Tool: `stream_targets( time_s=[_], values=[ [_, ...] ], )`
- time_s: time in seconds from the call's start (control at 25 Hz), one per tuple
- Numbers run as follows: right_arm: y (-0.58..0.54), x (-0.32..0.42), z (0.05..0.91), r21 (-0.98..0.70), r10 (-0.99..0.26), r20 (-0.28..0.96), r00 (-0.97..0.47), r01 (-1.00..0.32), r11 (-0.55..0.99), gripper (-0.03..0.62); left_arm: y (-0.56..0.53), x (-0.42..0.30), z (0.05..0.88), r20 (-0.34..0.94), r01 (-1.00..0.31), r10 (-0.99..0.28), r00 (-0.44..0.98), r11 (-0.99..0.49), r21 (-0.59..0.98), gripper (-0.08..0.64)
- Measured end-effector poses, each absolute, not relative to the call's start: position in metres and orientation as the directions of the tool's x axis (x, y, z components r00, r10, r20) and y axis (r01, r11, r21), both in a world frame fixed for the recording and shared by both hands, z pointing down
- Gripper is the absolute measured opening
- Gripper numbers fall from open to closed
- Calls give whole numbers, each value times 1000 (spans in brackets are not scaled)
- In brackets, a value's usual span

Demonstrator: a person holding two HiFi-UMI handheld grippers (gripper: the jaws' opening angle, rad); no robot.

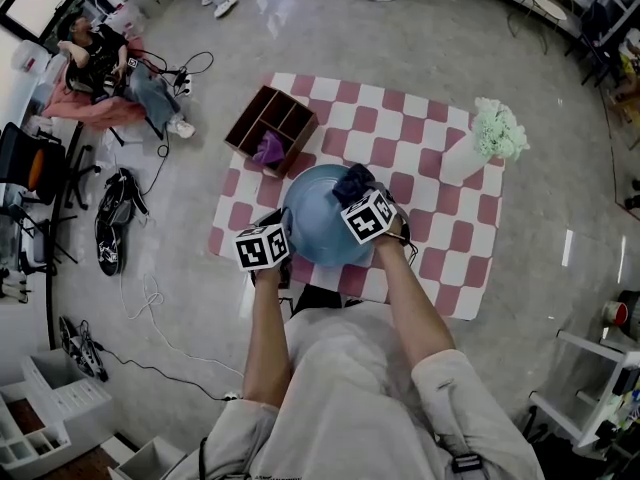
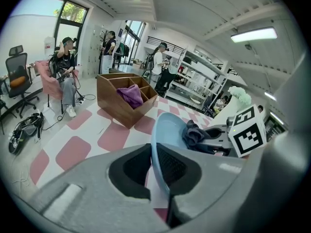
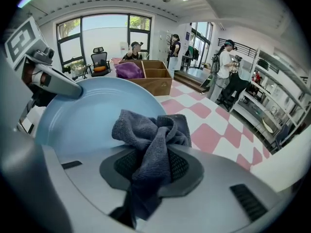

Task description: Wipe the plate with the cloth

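we hold the round pale-blue plate [image 1: 312, 223] over the pink checked mat [image 1: 440, 218], left gripper [image 2: 156, 171] clamped on its near rim. right gripper [image 3: 148, 171] pinches the crumpled dark grey cloth [image 3: 151, 130] at the plate's far-right edge; the unwiped face likely lies to the cloth's left.

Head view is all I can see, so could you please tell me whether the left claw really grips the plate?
Observer: Yes. The left claw is shut on the rim of the blue plate.
Operator: Thank you. Does the right claw have the cloth?
Observer: It does. The right claw is shut on the bunched grey cloth, which sits over the plate's inner face.
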State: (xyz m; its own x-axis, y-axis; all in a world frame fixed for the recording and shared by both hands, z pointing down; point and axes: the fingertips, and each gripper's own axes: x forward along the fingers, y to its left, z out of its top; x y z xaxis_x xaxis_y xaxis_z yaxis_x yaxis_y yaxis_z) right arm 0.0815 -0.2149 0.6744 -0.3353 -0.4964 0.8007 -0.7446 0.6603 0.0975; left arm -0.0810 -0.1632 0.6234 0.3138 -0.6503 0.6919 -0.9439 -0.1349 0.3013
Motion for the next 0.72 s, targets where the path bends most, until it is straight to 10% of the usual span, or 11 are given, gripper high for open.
stream_targets(
  time_s=[0.72],
  values=[
    [-154, 86, 685, 243, -463, 812, -356, -514, 822, 104, -162, -85, 631, 706, -949, -642, 299, -125, 288, 31]
  ],
)
